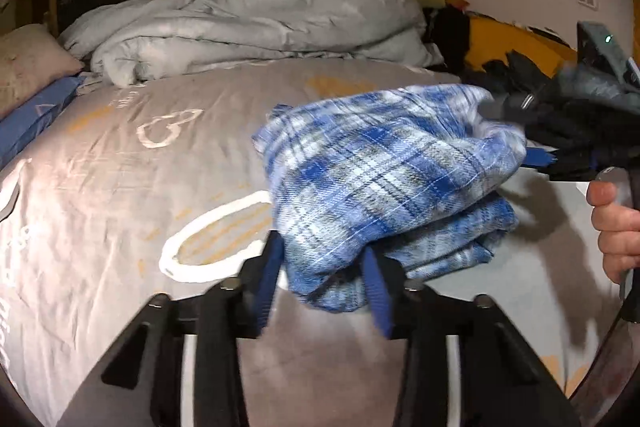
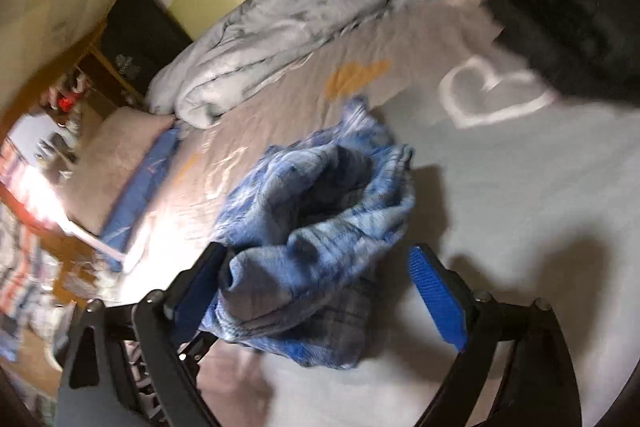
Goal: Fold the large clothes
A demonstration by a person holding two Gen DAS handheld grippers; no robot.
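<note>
A blue and white plaid garment lies bunched on the grey bed sheet. My left gripper has its blue pads on either side of the garment's near edge and grips a fold of it. In the right wrist view the same garment is a rumpled heap. My right gripper is open wide, with the cloth lying between its blue pads and resting against the left one. It shows at the right edge of the left wrist view, blurred.
A crumpled pale grey duvet lies at the far side of the bed. A beige pillow and a blue item are at the left. Dark clothes are piled at the far right. The sheet has heart prints.
</note>
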